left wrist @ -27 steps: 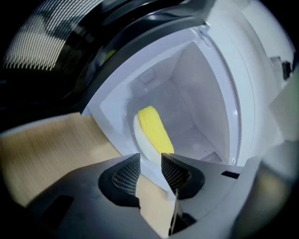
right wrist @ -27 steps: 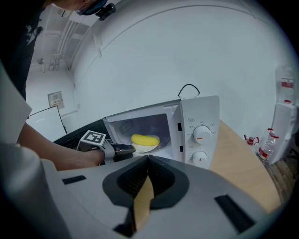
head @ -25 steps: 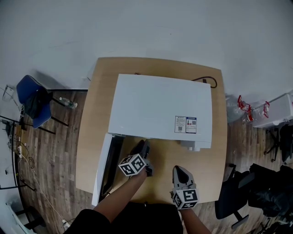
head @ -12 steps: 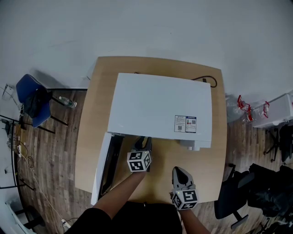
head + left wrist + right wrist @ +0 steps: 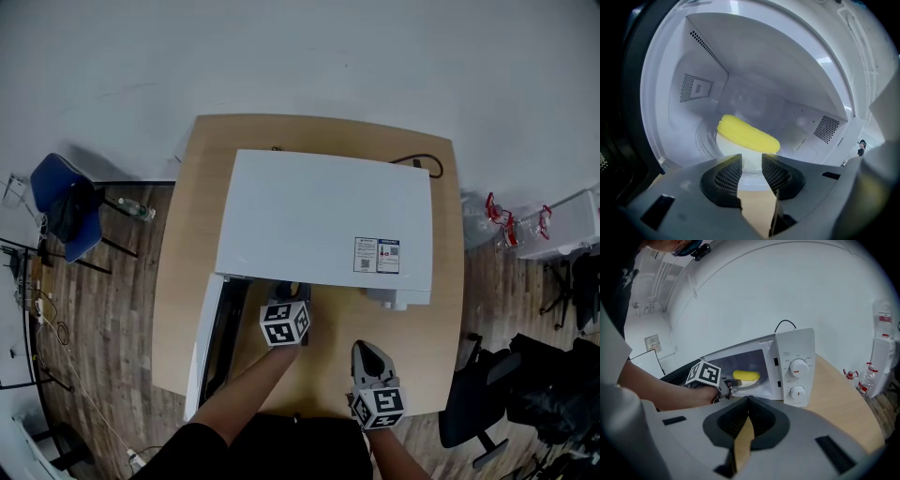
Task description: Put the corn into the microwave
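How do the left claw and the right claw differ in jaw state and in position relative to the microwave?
The left claw has its jaws apart; the right claw has its jaws together. The left claw is at the open microwave's mouth, facing the corn inside; the right claw hangs back over the table. Both hold nothing.

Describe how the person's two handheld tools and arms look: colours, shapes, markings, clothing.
The left tool and right tool match: moulded grey plastic bodies, each with two jaws set with dark recessed pads. Each carries a white cube printed with black square markers. No cables show. The forearms are uncovered; dark clothing covers the torso.
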`<state>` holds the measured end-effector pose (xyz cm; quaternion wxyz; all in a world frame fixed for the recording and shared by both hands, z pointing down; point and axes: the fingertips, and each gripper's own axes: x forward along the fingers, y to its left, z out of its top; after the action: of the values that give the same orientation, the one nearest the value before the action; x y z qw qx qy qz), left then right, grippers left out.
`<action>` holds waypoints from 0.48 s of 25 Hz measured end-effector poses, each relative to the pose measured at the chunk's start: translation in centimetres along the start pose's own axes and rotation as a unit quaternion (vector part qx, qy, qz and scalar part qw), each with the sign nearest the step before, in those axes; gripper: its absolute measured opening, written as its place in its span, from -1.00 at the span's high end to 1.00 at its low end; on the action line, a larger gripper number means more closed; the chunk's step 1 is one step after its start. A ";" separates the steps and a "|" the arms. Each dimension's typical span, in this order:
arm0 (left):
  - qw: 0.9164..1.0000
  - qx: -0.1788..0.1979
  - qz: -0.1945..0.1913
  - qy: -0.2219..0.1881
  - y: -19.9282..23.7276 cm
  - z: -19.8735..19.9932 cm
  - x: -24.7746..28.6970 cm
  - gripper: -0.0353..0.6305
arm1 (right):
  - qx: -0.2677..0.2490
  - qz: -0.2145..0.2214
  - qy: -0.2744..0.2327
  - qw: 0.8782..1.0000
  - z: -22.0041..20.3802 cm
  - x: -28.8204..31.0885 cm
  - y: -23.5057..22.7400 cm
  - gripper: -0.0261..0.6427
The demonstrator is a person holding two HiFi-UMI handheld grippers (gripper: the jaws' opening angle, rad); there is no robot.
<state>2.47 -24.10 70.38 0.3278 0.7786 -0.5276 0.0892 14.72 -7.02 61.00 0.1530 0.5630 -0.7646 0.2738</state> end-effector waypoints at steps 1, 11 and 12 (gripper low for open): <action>1.000 -0.003 0.001 0.000 0.0 0.2 0.2 0.54 | 0.002 -0.001 0.000 1.000 0.0 0.1 -0.1 0.74; 1.000 0.011 0.011 -0.007 0.0 1.0 1.3 0.54 | 0.006 -0.001 -0.011 1.000 1.4 0.7 0.1 0.74; 1.000 0.008 0.009 -0.009 -0.1 1.0 1.3 0.54 | 0.005 0.000 -0.013 1.000 1.5 0.7 0.1 0.74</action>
<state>2.87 -25.67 70.15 0.3158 0.7773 -0.5368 0.0890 14.56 -8.40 60.17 0.1403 0.5676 -0.7648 0.2705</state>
